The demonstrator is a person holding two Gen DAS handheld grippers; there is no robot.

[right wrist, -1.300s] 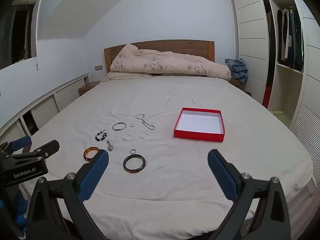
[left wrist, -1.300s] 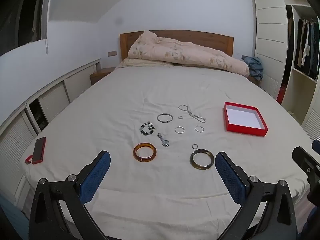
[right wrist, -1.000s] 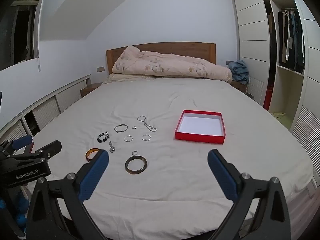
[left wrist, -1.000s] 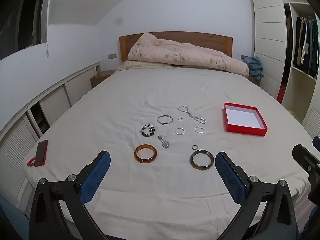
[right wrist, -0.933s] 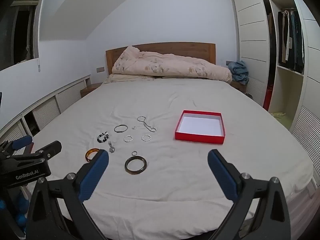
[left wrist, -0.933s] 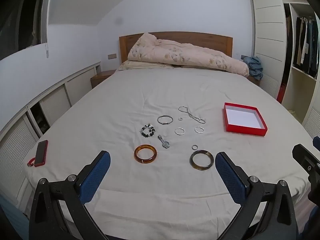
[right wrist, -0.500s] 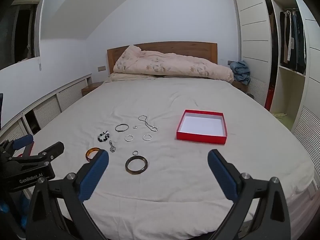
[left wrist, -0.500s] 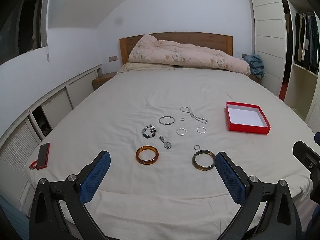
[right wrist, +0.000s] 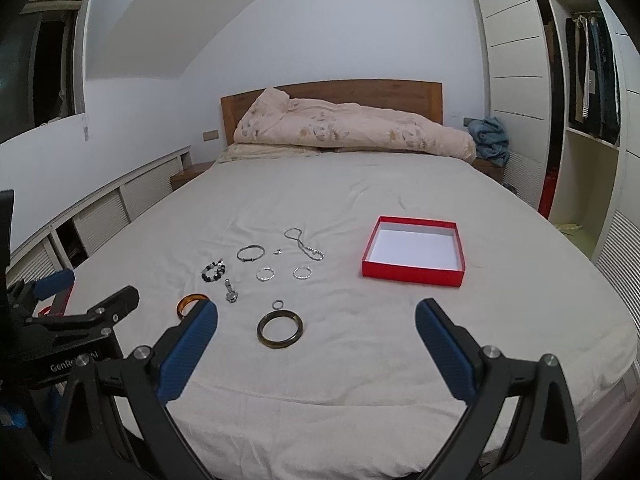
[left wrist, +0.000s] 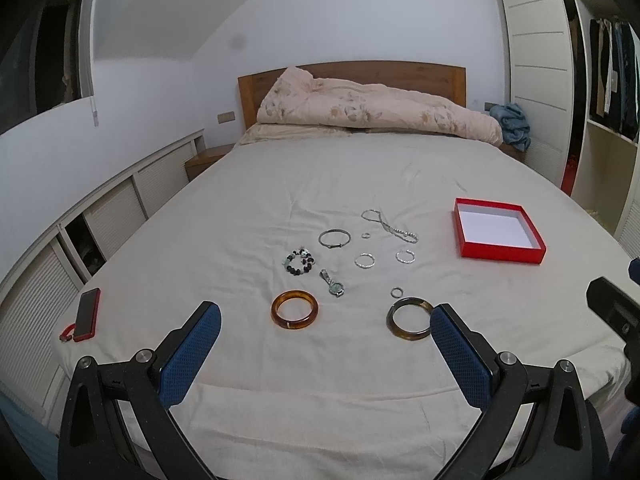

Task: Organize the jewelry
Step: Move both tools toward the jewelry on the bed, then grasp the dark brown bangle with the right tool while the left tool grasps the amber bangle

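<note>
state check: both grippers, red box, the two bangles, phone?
left gripper: open, empty
right gripper: open, empty
red box: lidless, empty, on bed
amber bangle: flat on sheet
dark bangle: flat on sheet
phone: at bed edge

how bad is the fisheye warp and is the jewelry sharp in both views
Left wrist view: strong barrel warp, wardrobe bows inward; amber bangle and watch sharp under soft, even light. Right wrist view: same warp, dark corner vignette; dark bangle crisp, red box clear, no glare.
</note>
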